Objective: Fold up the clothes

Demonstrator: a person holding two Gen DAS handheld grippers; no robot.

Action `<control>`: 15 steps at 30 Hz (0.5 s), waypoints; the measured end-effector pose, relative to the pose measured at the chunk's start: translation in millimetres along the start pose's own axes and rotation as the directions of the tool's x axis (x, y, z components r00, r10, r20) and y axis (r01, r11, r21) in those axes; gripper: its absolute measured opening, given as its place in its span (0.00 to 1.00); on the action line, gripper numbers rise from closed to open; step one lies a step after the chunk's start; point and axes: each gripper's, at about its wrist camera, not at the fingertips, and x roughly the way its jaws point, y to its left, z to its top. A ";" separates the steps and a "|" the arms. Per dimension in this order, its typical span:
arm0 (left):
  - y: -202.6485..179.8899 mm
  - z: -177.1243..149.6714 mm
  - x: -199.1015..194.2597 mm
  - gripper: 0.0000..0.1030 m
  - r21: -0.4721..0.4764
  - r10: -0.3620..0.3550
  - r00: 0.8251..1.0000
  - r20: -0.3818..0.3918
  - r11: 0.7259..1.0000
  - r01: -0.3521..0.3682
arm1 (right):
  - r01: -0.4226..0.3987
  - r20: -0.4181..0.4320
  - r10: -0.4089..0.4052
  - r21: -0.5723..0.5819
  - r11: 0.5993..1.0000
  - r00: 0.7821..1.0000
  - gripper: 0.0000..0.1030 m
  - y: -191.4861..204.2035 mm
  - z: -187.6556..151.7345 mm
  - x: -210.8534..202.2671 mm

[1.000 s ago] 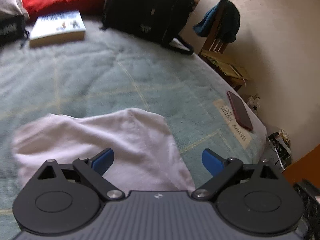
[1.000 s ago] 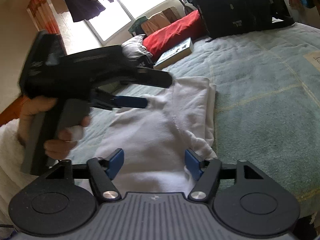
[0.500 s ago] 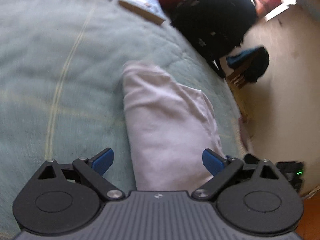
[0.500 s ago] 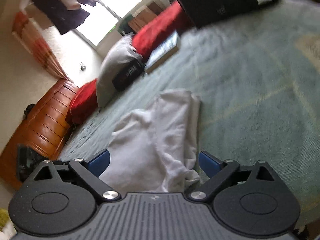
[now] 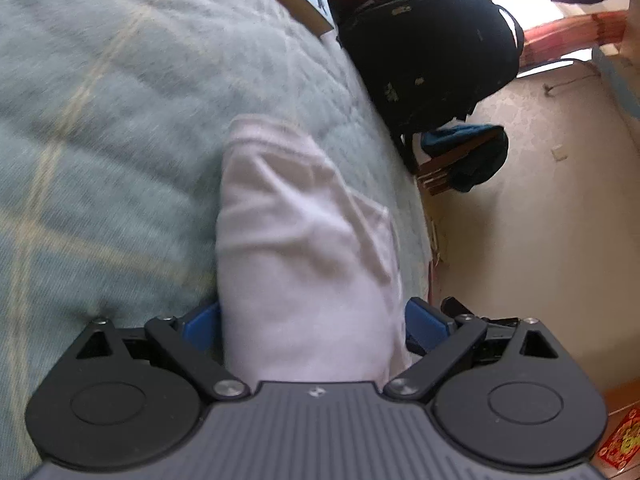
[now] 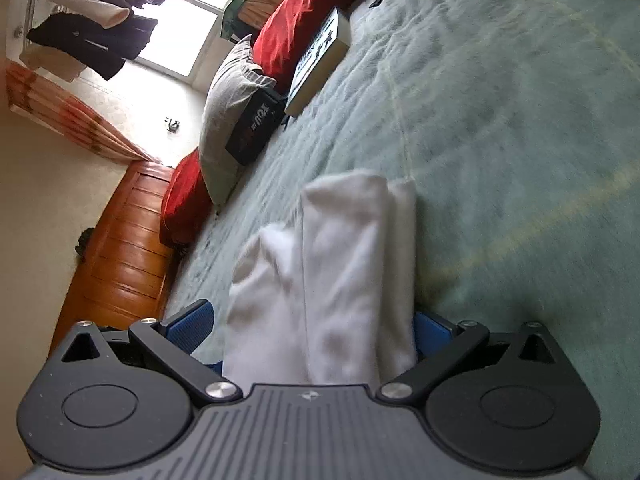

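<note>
Here the folded white garment (image 5: 304, 264) is laid on the green bedspread (image 5: 120, 128), framed by the spread left tongs (image 5: 312, 328). The right tongs (image 6: 312, 330) are opening, with the cloth between them but not pinched. A book (image 6: 320, 64), a grey pillow (image 6: 228, 116) and a red cushion (image 6: 304, 16) are lined along the bed's far side; a black backpack (image 5: 432, 60) is set beyond.

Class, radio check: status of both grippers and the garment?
Left gripper wide. Right gripper jaws opening. White garment between both, folded on bed. Nothing in the way.
</note>
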 end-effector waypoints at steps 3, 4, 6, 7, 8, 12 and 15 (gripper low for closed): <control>1.3 6.8 6.0 0.93 -0.017 -0.018 1.000 0.010 1.000 0.019 | -0.001 -0.004 0.001 0.012 1.000 1.000 1.00 0.5 12.0 10.7; -0.2 4.8 5.2 0.93 -0.010 -0.020 1.000 0.011 1.000 0.020 | 0.001 -0.004 -0.001 0.012 1.000 1.000 1.00 1.4 13.0 12.7; -3.0 0.2 3.4 0.93 0.003 -0.023 1.000 0.010 1.000 0.023 | 0.007 -0.007 -0.007 0.003 1.000 1.000 1.00 3.7 9.6 12.2; -3.9 -4.7 0.6 0.94 0.005 -0.030 1.000 -0.009 1.000 0.030 | 0.004 -0.020 -0.004 0.002 1.000 1.000 1.00 4.1 5.7 9.5; -4.7 -10.0 -2.8 0.94 0.004 -0.035 0.999 -0.029 0.999 0.035 | 0.001 -0.037 -0.001 0.003 1.000 0.999 1.00 4.1 2.1 6.7; -1.9 -29.9 -15.8 0.94 -0.035 -0.060 0.994 -0.094 0.998 0.057 | -0.018 -0.103 0.019 0.014 1.000 0.994 1.00 4.2 -18.1 -7.9; -2.0 -32.4 -13.6 0.94 -0.020 -0.054 0.993 -0.101 0.998 0.052 | -0.030 -0.112 0.032 0.020 0.999 0.993 1.00 2.2 -24.1 -11.6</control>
